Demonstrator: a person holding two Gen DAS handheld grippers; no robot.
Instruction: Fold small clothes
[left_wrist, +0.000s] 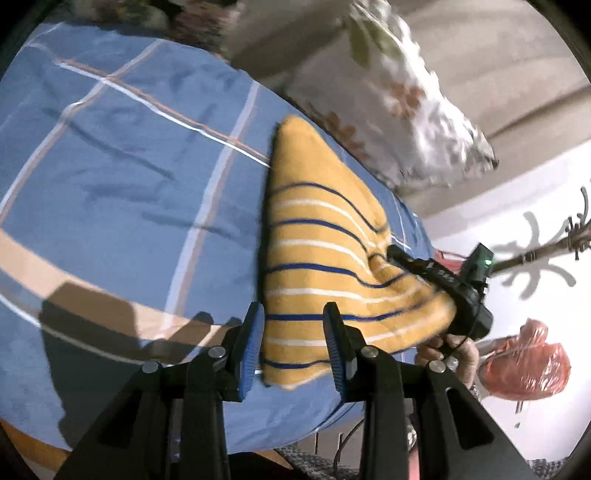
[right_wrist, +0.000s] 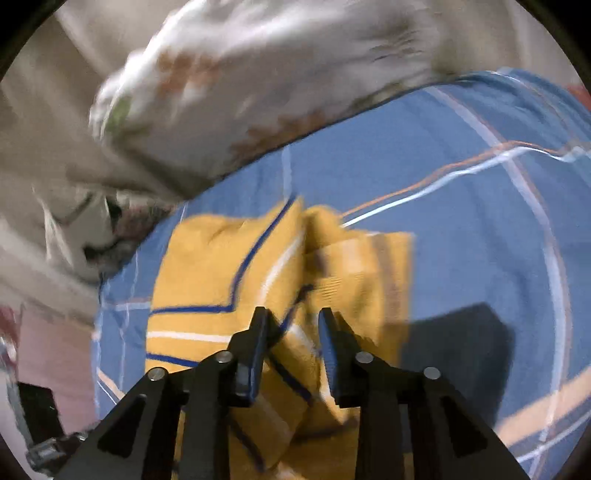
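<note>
Yellow striped garment is lying near the bed edge; left hand-held gripper and right hand-held gripper are hovering spread, gripping nothing.

No readable text, labels, brands or numbers in either view.

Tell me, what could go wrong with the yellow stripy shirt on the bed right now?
1. The yellow striped garment lies close to the edge of the blue checked bedsheet, so a tug could perhaps slide it off the bed.
2. Both grippers look open, the left gripper over one corner and the right gripper over bunched cloth; closing there might catch several layers, or the sheet too.
3. The right view is blurred, so a fast move may undo the fold.
</note>
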